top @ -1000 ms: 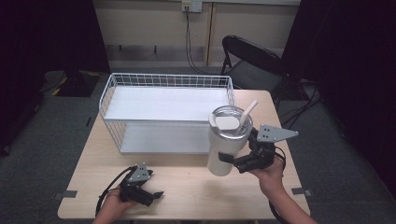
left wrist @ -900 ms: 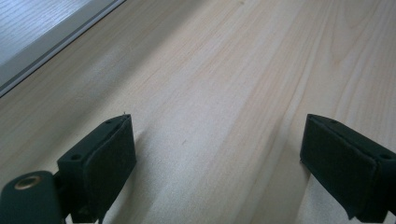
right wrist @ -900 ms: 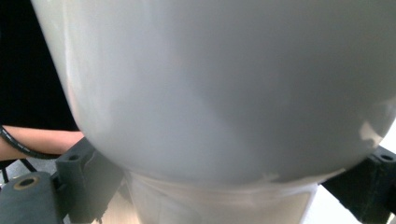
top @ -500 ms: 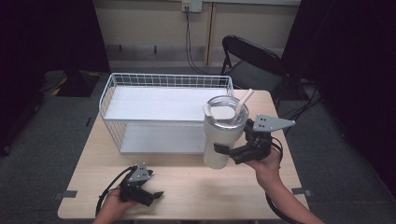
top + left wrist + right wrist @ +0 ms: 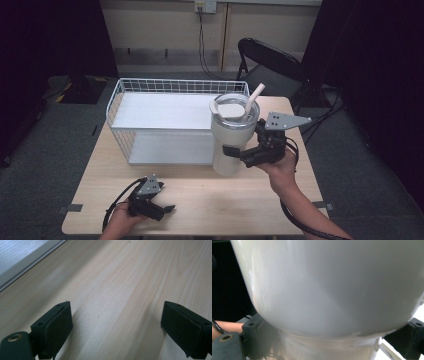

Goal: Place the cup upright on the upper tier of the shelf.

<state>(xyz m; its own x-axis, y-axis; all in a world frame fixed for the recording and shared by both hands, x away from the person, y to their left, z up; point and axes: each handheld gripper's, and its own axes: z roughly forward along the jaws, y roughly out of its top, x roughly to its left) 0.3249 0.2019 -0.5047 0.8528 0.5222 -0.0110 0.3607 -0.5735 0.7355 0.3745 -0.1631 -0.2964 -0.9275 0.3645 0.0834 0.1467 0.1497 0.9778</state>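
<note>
Tumbler (image 5: 229, 137) being carried toward wire rack (image 5: 150, 117), right gripper (image 5: 243, 154) clamped on it; keeping it upright, straw (image 5: 254, 101) clearing rim. Left gripper (image 5: 161, 210) idling, jaws apart.

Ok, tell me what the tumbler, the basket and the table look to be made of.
Tumbler: smooth cream body with a soft sheen, probably coated metal or plastic; the lid rim looks clear plastic. Basket: thin white wire in a grid, likely coated metal. Table: pale wood or wood-look laminate, matte, with grain lines running along it in the left gripper view.
</note>
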